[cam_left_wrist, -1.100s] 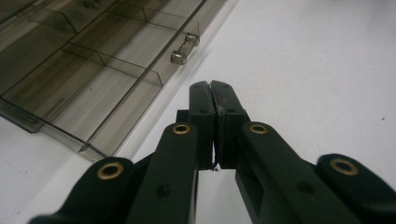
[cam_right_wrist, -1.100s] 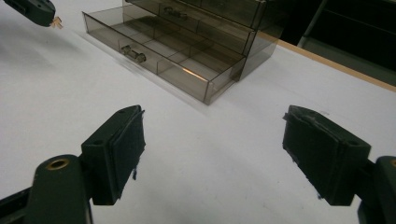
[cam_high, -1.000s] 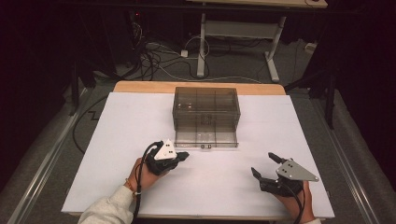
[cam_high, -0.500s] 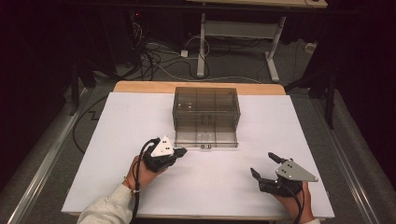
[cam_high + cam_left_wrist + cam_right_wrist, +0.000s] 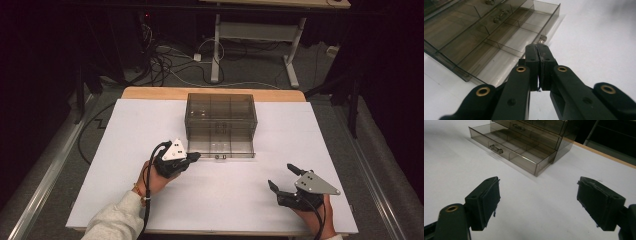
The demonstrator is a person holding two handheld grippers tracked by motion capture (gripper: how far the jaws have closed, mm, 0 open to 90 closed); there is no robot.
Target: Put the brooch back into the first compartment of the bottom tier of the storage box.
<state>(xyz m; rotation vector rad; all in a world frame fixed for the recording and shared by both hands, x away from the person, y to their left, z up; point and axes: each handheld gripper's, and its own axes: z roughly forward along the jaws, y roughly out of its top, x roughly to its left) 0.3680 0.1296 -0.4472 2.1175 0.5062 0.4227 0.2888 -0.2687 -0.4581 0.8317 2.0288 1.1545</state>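
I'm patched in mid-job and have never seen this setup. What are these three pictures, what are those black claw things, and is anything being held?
There is no robot arm here. A person holds a hand-held gripper in each hand. The high view looks down on a table covered in white. On it stands a smoky clear drawer box with its bottom drawer pulled out; the divided compartments look empty.

The other two pictures come from cameras riding on the grippers, looking along their black jaws. The left hand-held gripper has its jaws pressed together just beside the open drawer's small handle, with nothing visibly between them. The right hand-held gripper sits apart over bare table, its jaws spread wide and empty. So nothing is held.
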